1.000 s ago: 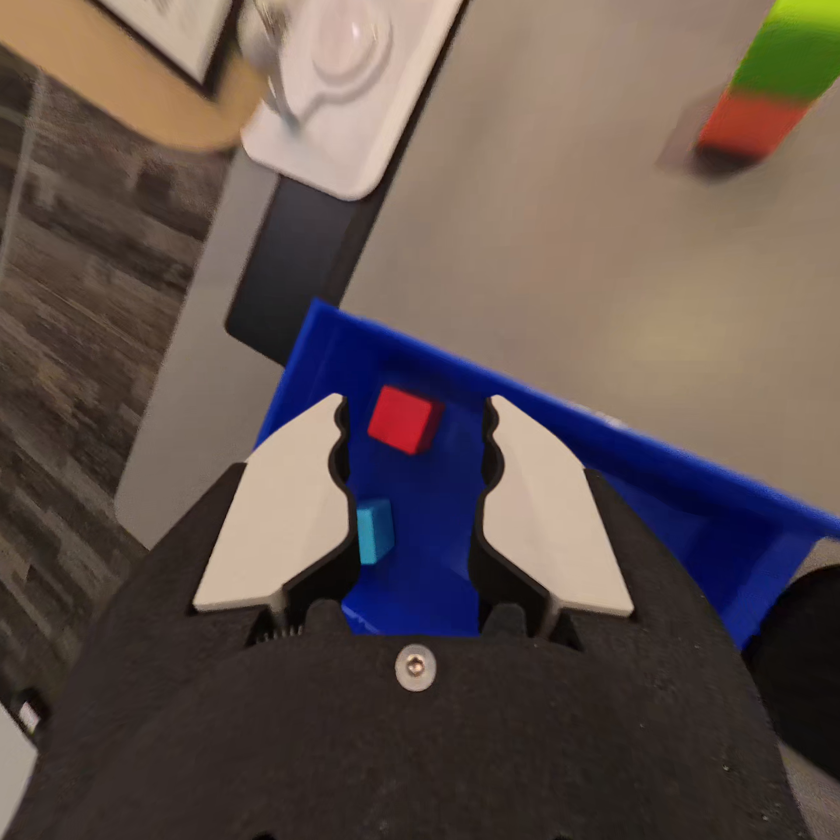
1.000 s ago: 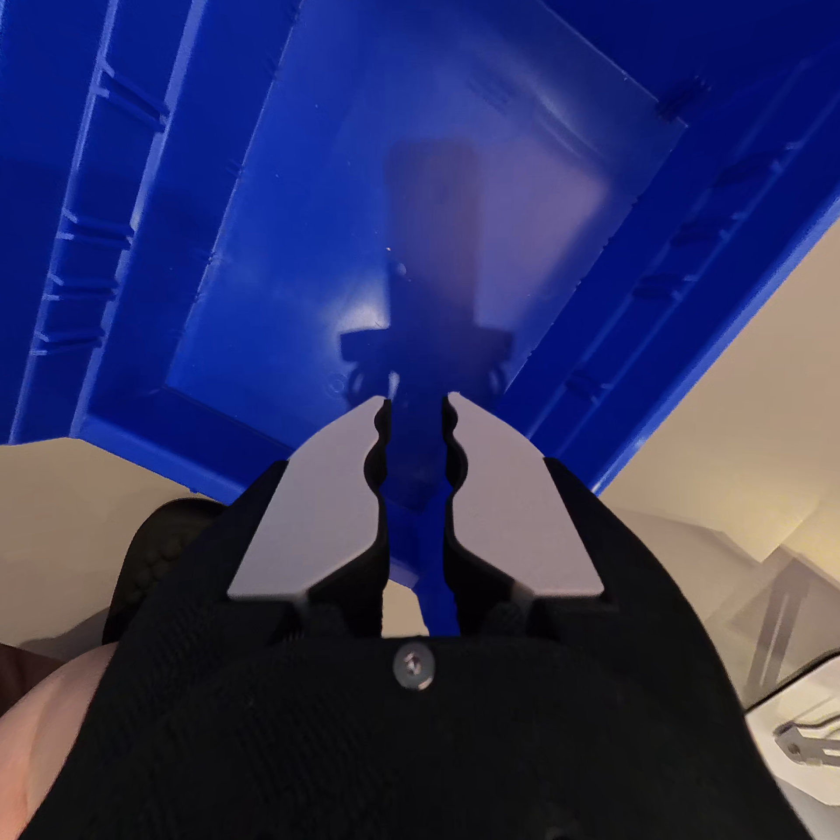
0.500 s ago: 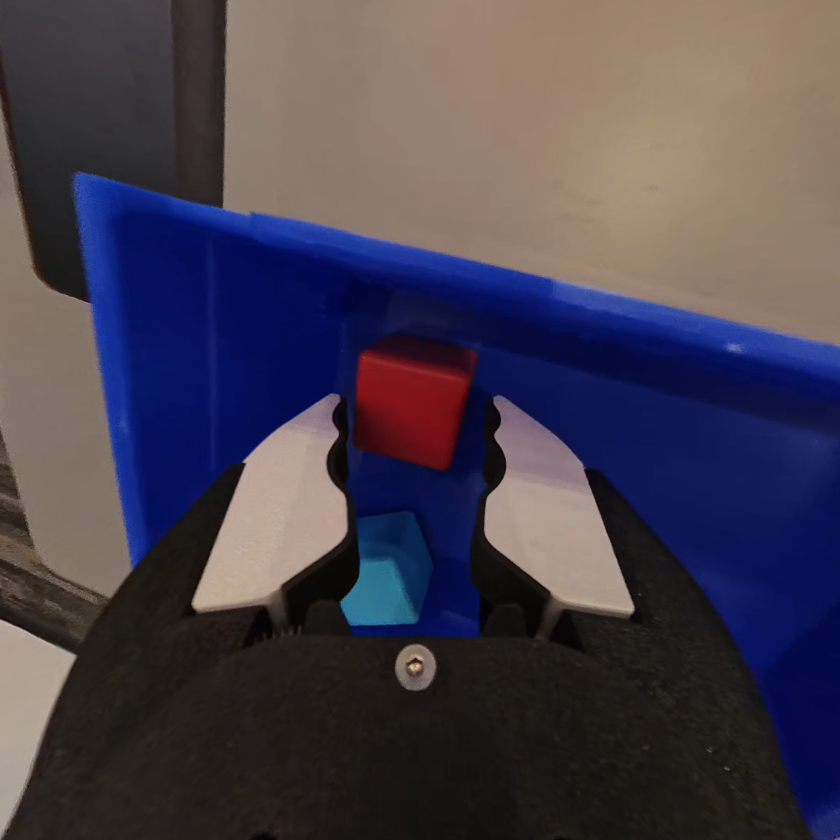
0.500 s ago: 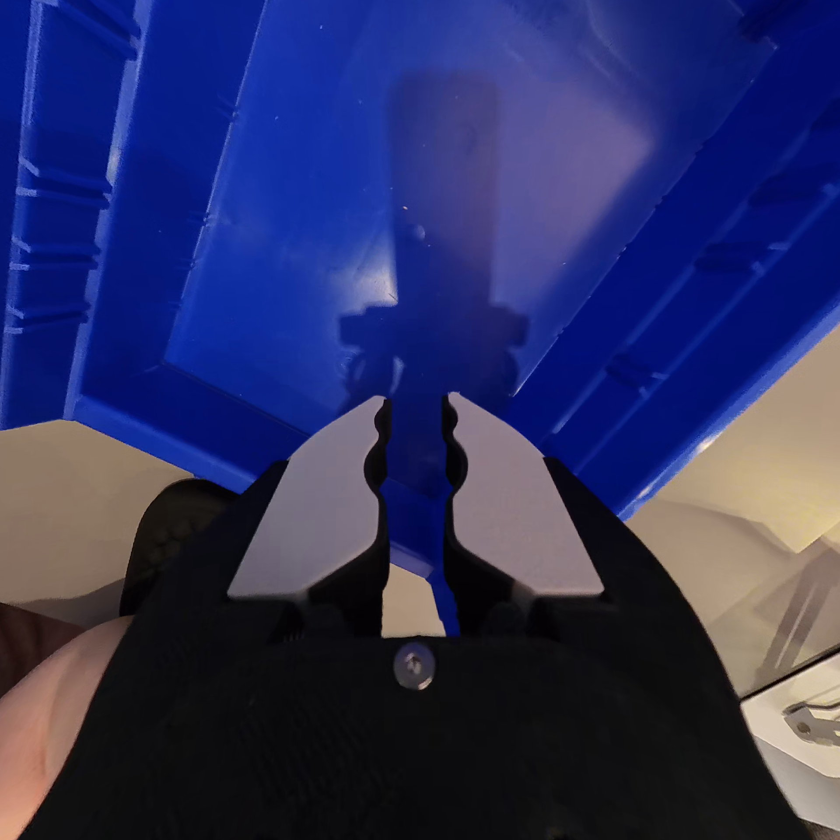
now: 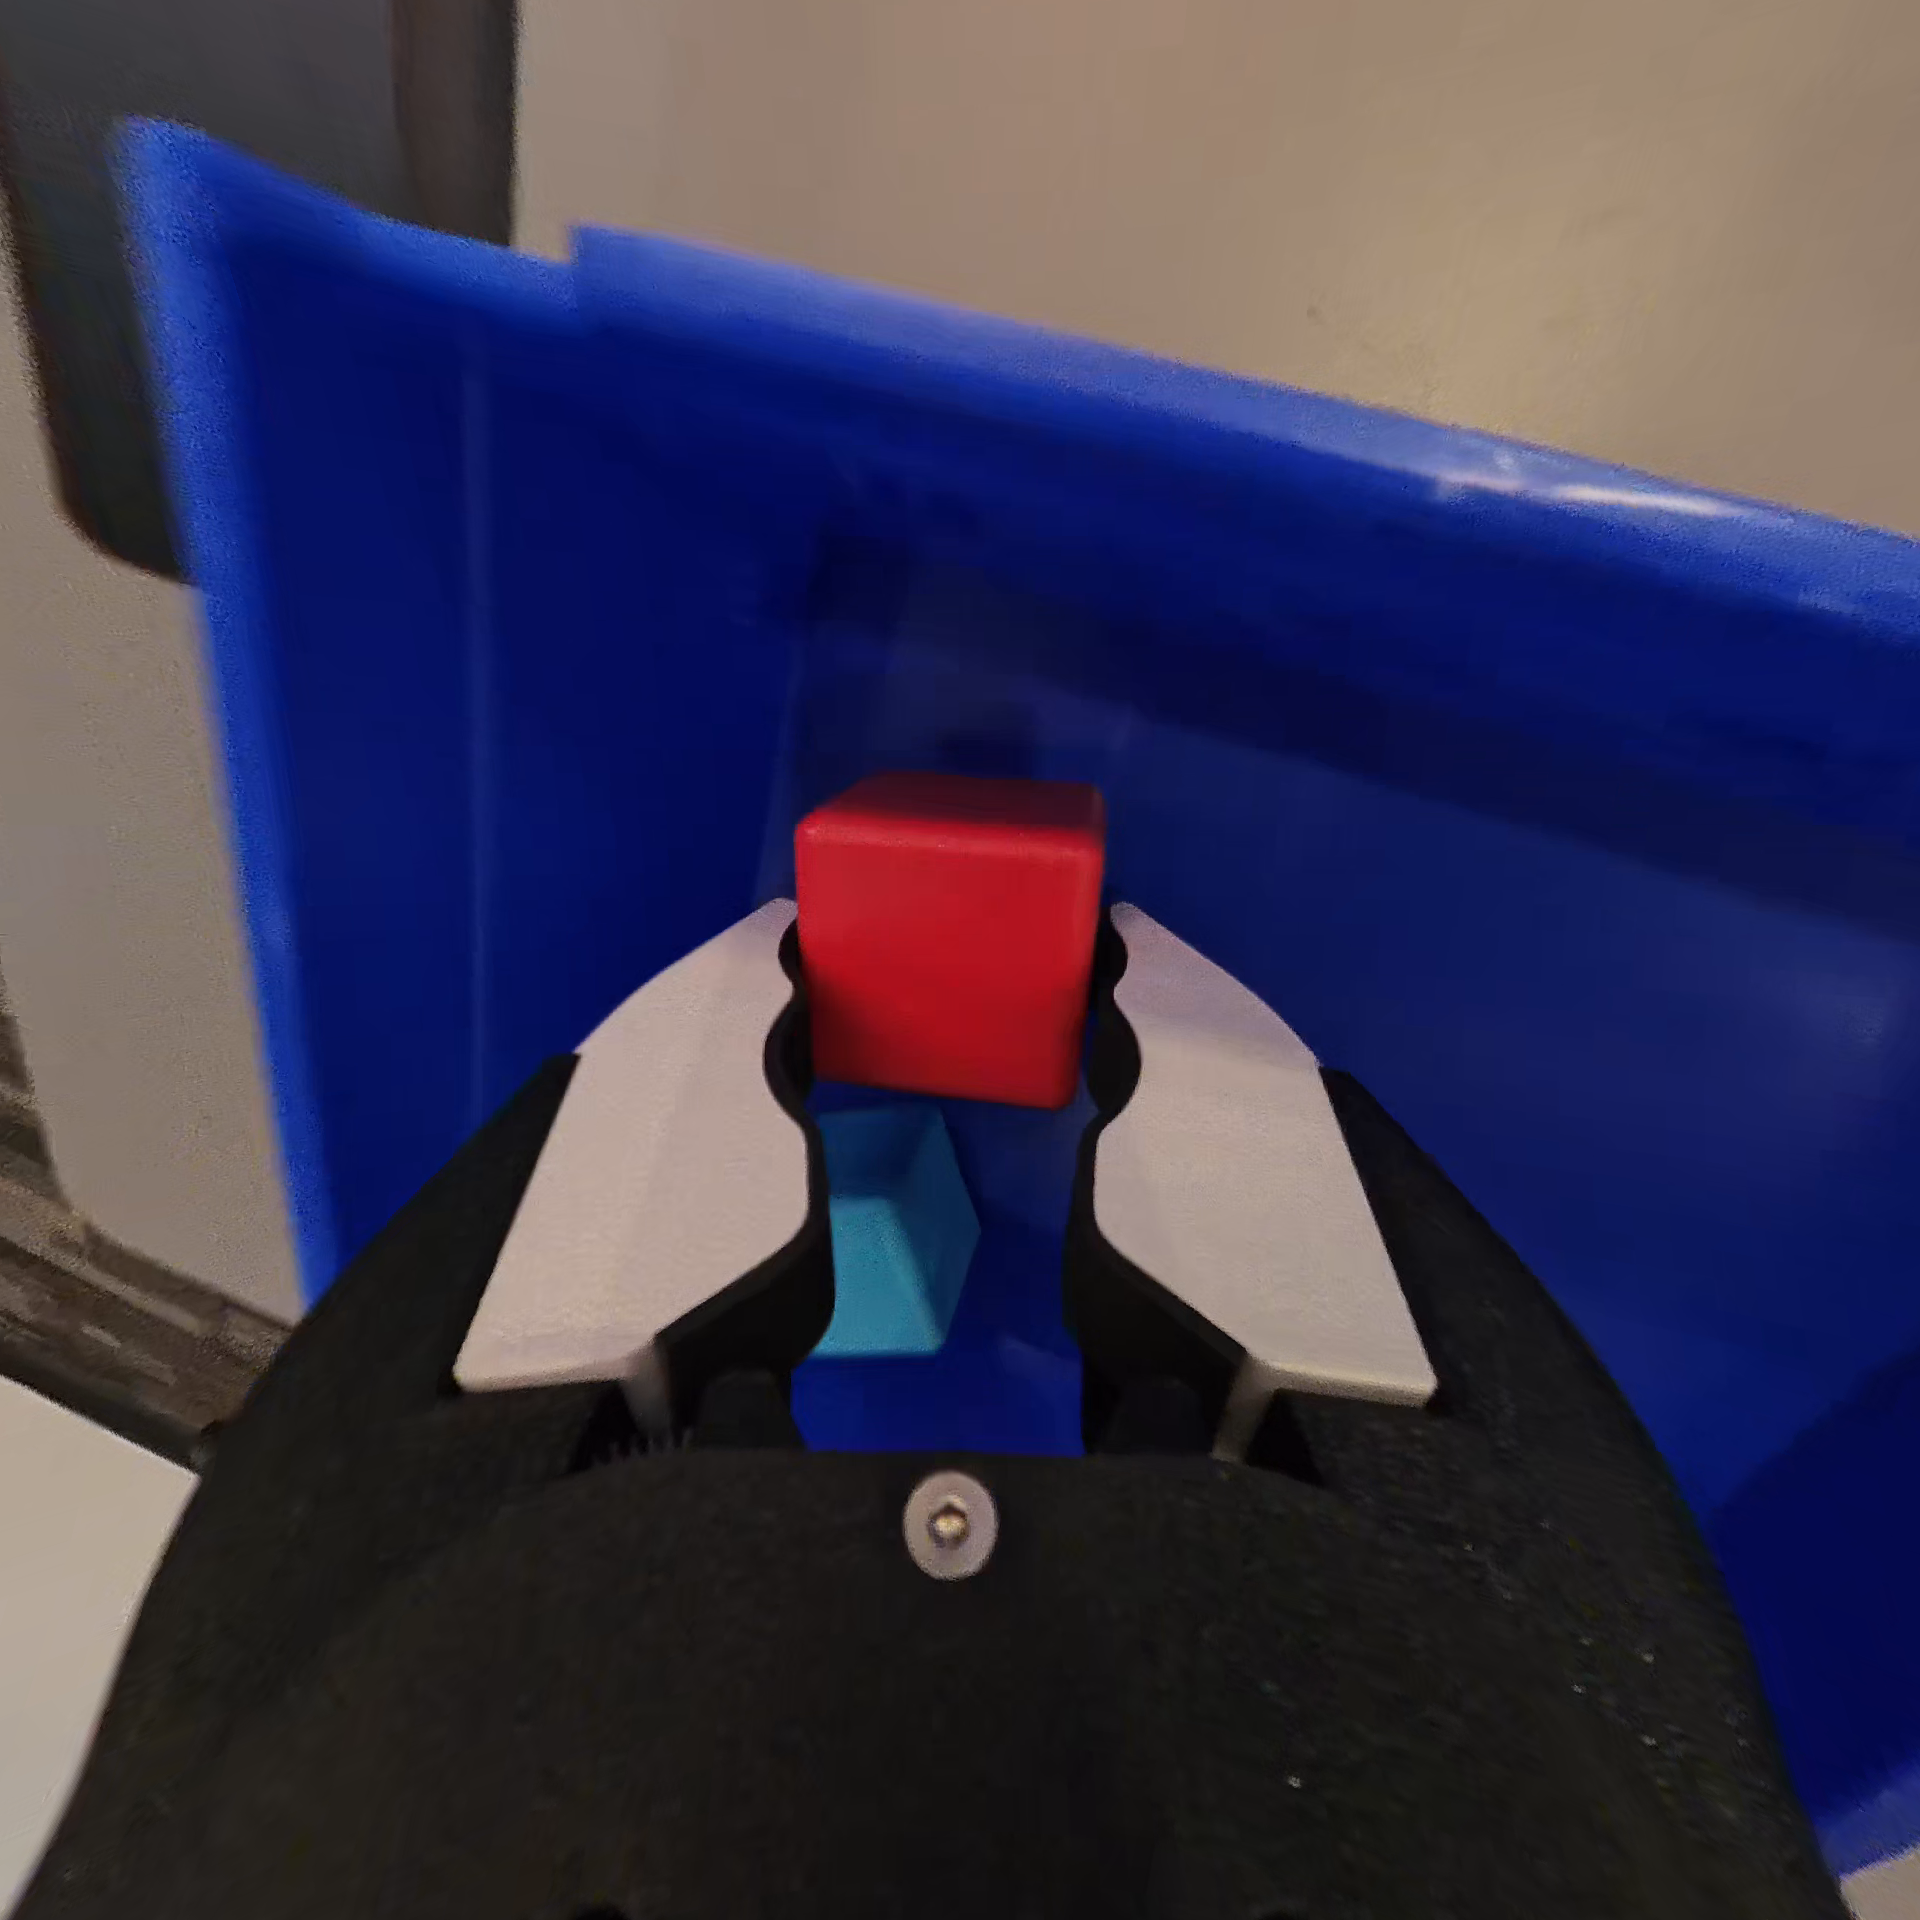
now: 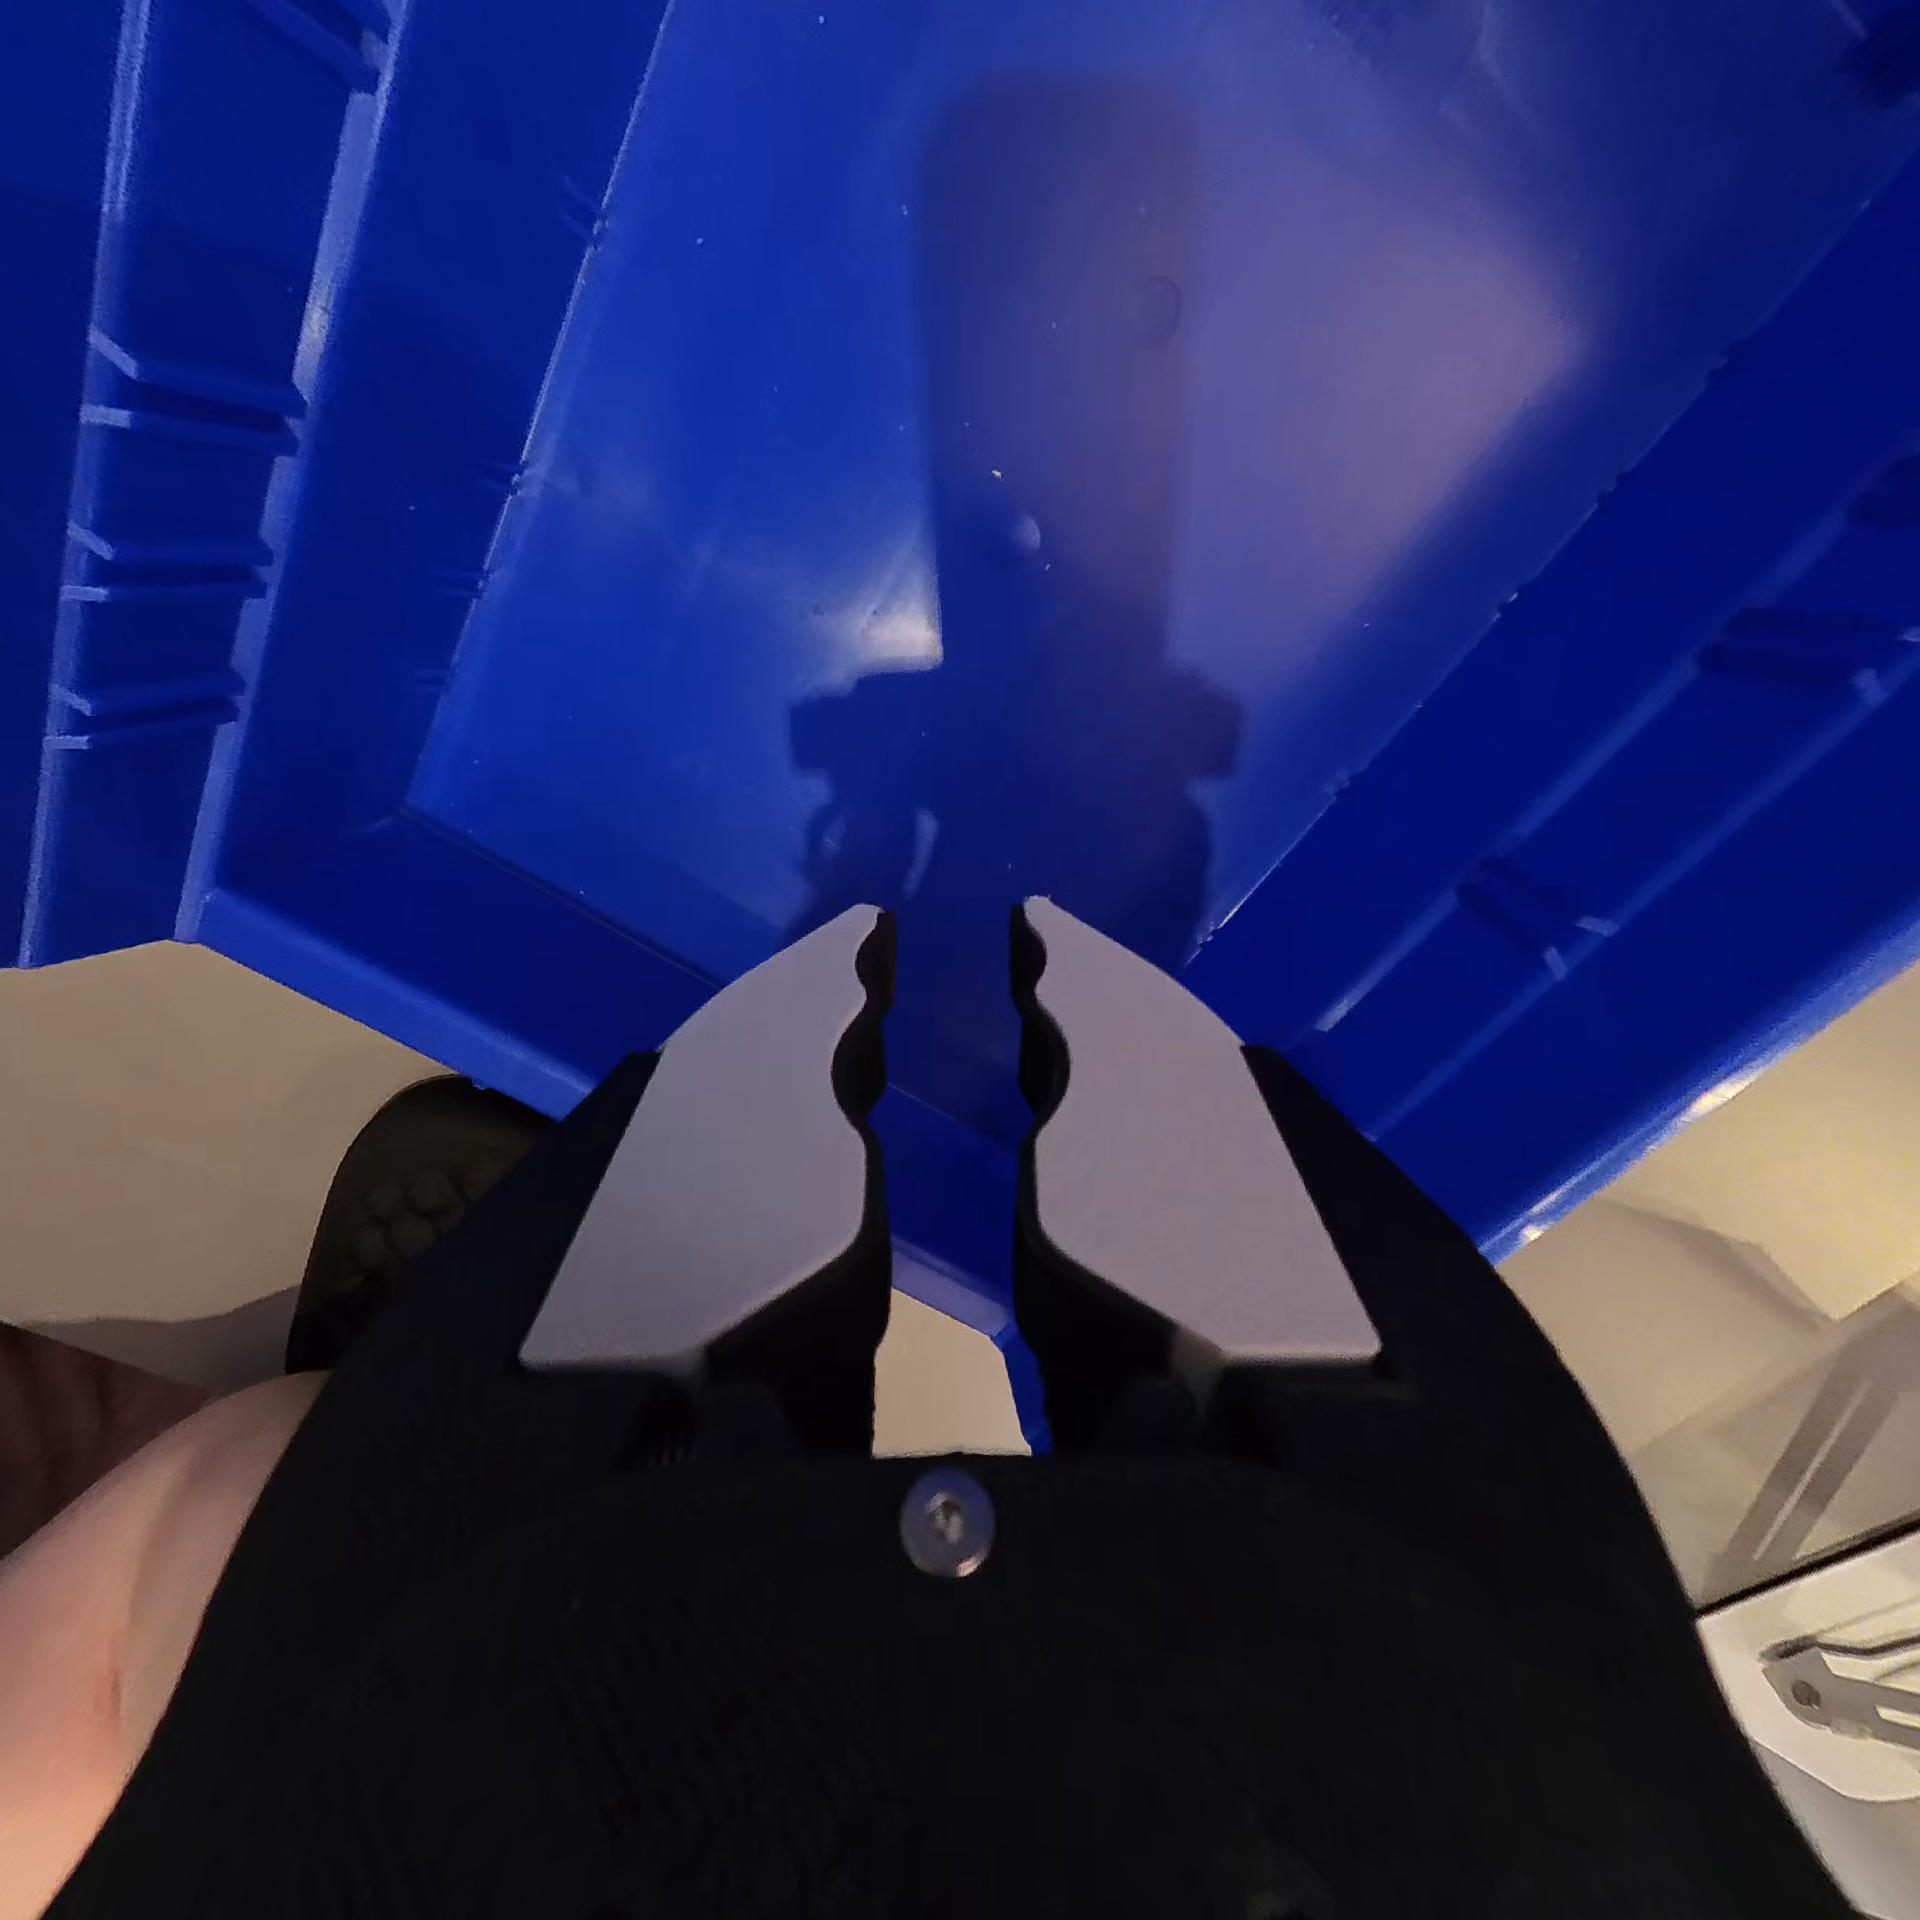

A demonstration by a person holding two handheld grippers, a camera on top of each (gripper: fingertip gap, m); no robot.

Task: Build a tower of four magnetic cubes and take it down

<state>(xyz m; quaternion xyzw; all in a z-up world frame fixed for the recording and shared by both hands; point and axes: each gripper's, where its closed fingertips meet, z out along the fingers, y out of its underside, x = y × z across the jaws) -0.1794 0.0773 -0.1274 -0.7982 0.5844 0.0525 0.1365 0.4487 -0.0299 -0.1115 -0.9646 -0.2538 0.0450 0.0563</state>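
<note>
A red cube [image 5: 945, 956] and a cyan cube [image 5: 894, 1247] lie inside a blue bin [image 5: 1455, 831]. In the left wrist view my left gripper [image 5: 945, 914] is open inside the bin. Its two fingertips stand on either side of the red cube, and the cyan cube lies between the finger bases. In the right wrist view my right gripper [image 6: 951, 914] is shut on the bin's wall, with the bin's ribbed underside [image 6: 727, 520] filling the view above it. No stacked cubes are in view.
The beige table [image 5: 1143, 156] runs beyond the bin. A dark post [image 5: 62, 312] stands at the upper left, with grey carpet [image 5: 62, 1299] below it. In the right wrist view a hand [image 6: 125, 1558] shows lower left and a white tray with a metal tool [image 6: 1849, 1704] lower right.
My left gripper has moved down into the bin, so the red cube now sits between its fingertips. The green and red stack has left the view. My right gripper keeps its hold on the bin.
</note>
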